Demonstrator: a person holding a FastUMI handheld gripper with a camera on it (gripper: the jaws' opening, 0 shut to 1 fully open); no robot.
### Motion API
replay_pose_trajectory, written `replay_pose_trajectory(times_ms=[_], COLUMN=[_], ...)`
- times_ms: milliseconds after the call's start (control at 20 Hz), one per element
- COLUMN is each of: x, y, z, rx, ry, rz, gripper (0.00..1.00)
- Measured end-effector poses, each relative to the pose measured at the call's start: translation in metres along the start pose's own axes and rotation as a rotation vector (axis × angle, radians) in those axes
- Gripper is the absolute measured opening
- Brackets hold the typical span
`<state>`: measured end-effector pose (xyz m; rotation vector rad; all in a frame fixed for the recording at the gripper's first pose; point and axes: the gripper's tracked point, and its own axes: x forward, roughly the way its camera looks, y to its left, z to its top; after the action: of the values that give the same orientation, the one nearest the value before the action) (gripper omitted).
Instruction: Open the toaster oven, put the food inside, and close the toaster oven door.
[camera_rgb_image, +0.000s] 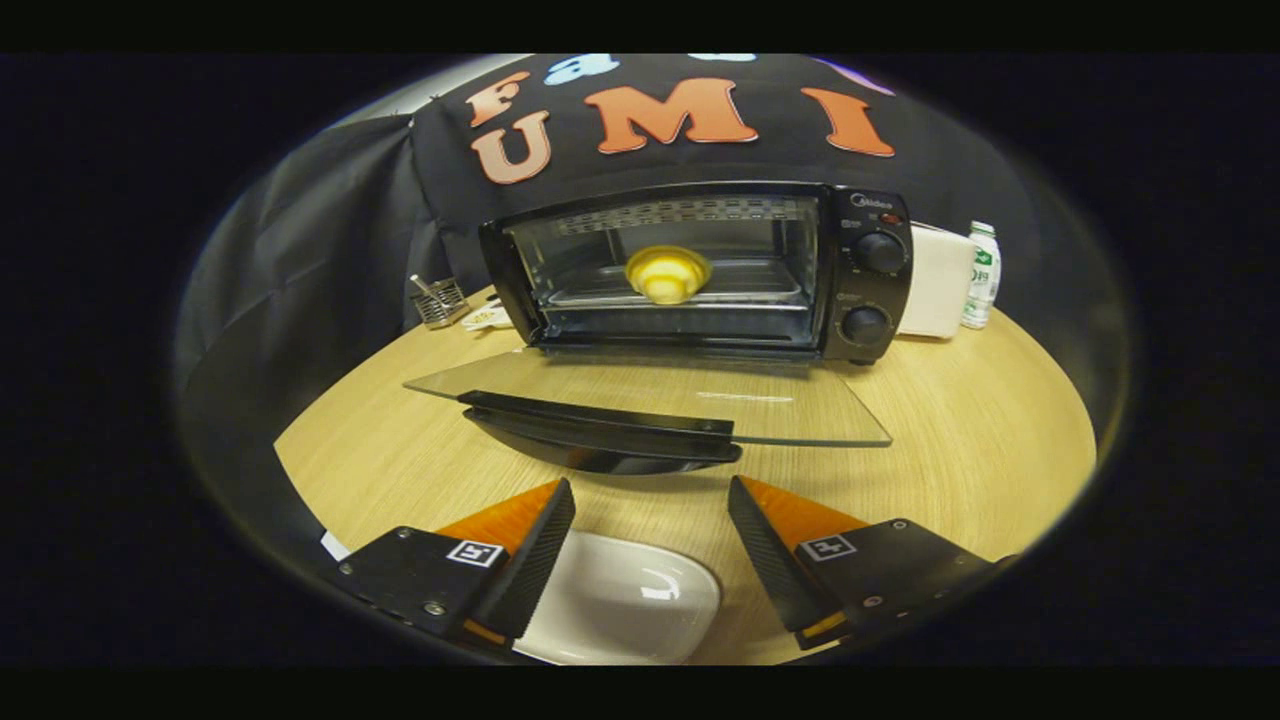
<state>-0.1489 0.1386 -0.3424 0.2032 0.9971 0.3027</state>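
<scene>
1. Toaster oven (700, 270) is sitting at the far side of the round wooden table (950, 420), and I'm counting one of it, with two knobs (880, 252) stacked on its right panel.
2. I'm seeing its glass door (800, 400) lying fully open, flat and level over the table, its dark handle (600, 430) facing me at the near edge.
3. One piece of food (667, 273) is resting on the tray inside the cavity, a pale yellow tart-like shape, roughly centred.
4. The oven's long axis is running side to side across my view, mouth pointing straight toward the gripper (650, 540).
5. I'm holding the gripper low and level above the table, aimed at the oven, just short of the door handle.
6. Its two fingers are standing spread wide apart, gripping nothing.
7. One white dish (630, 600) is lying on the table below and between the fingers, looking empty.
8. Beyond the oven I'm counting one bottle (982, 275) beside a white box (935, 280) on the right, and one wire holder (438, 300) on the left.
</scene>
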Motion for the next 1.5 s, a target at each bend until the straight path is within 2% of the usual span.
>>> replay_pose_trajectory(times_ms=[200,700,1300,1500], x=[0.01,0.024,0.044,0.046], y=[0.008,-0.002,-0.019,-0.019], z=[0.018,0.109,0.175,0.183], rx=[0.012,-0.011,0.056,0.076], ry=[-0.019,-0.191,-0.302,-0.315], rz=[-0.004,-0.094,-0.209,-0.215], gripper=[0.92,0.92,0.91,0.91])
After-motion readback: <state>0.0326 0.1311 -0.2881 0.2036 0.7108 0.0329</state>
